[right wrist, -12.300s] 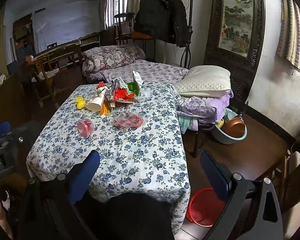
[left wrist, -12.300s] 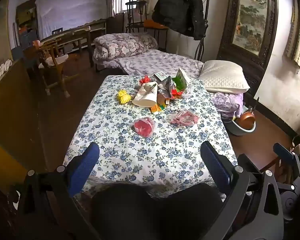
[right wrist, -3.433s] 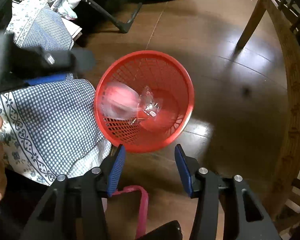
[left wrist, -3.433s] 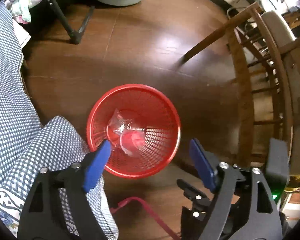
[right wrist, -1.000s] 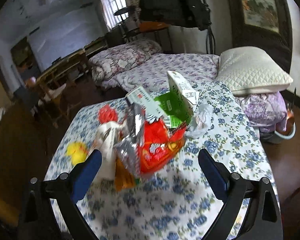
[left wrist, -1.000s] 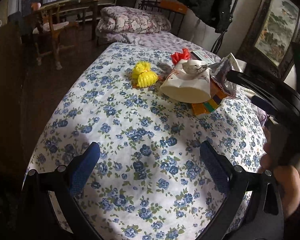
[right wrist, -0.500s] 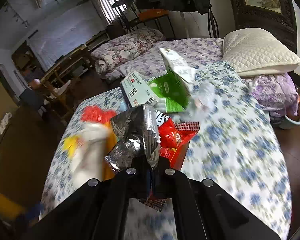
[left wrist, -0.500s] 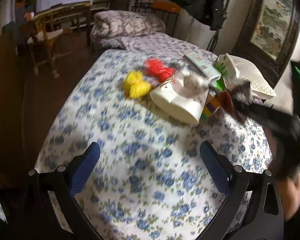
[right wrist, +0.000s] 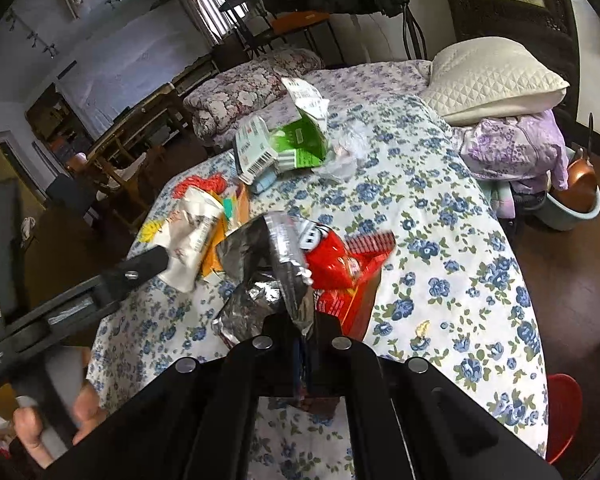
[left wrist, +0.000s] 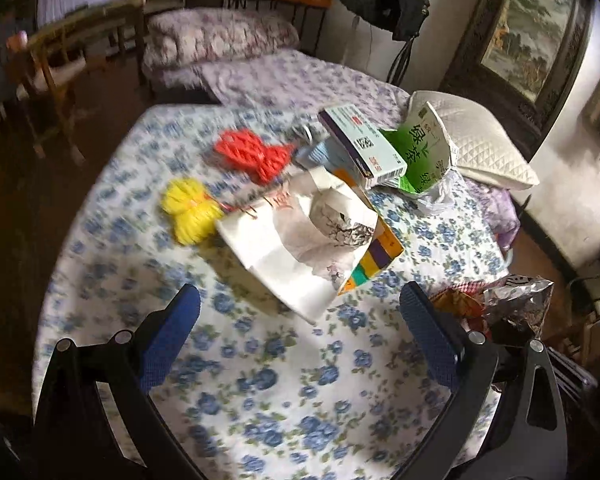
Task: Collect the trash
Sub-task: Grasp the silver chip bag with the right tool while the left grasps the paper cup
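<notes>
Silver foil and red film make up the snack wrapper (right wrist: 296, 264) clamped between the closed jaws of the right gripper (right wrist: 301, 330); the crumpled foil side faces the camera and the red printed side fans out to the right. In the left wrist view the same wrapper (left wrist: 515, 300) shows past the right edge of the table (left wrist: 260, 380), apparently clear of the cloth.

The left gripper (left wrist: 300, 336) stands wide, nothing between its blue pads (left wrist: 172, 336), above the near half of the table's blue-flowered cloth. In the right wrist view its black frame (right wrist: 100, 284) reaches in from the left, held by a hand (right wrist: 56, 420) at the lower left.

Remaining trash lies in a cluster toward the far end of the table:
- a white paper bag (left wrist: 288, 240) lying on its side, nearest the left gripper, resting on a multicoloured flat carton (left wrist: 379, 256);
- a yellow knotted bag (left wrist: 188, 208) just beside the bag, toward the left edge;
- a red net (left wrist: 256, 152) behind it;
- a white and purple box (left wrist: 363, 144) propped against an opened green carton (left wrist: 419, 152) at the far right corner;
- a clear plastic scrap (left wrist: 439, 196) touching the green carton.

A red basket (right wrist: 559, 412) shows on the floor past the near right corner of the table. The left wrist view is blurred at its left side.
</notes>
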The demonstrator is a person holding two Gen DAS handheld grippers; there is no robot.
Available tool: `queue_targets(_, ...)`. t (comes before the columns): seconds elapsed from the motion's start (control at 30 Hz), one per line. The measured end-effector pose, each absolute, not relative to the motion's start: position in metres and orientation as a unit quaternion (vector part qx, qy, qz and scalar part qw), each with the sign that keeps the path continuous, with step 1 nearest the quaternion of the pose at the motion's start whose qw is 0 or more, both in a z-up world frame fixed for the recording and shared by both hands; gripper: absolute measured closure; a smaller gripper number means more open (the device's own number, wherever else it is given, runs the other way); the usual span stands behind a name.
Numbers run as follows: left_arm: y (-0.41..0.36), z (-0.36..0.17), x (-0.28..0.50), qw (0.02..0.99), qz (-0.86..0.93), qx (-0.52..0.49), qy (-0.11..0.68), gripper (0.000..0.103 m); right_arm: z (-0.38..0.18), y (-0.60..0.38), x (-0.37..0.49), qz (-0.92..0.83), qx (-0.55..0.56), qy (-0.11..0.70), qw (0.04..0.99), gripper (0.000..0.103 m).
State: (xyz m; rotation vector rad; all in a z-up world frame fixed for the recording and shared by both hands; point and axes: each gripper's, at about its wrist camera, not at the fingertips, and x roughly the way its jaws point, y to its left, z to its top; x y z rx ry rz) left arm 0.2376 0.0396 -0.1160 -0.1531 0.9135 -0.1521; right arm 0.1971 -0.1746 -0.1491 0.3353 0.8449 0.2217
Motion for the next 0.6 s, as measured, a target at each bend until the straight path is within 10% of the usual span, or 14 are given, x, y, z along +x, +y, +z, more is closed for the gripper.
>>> queue_targets(0.33,0.052,-0.132,0.252,0.882,-0.089,-0.150,0.437,0.008,-0.142,-0.175,0.194,0.129,0.170,0.399,0.892,0.098)
queue_targets(0.6,0.050,-0.146,0.259,0.867,-0.122,-0.185,0.446,0.068,-0.140,-0.181,0.195,0.129,0.177,0.396,0.892,0.098)
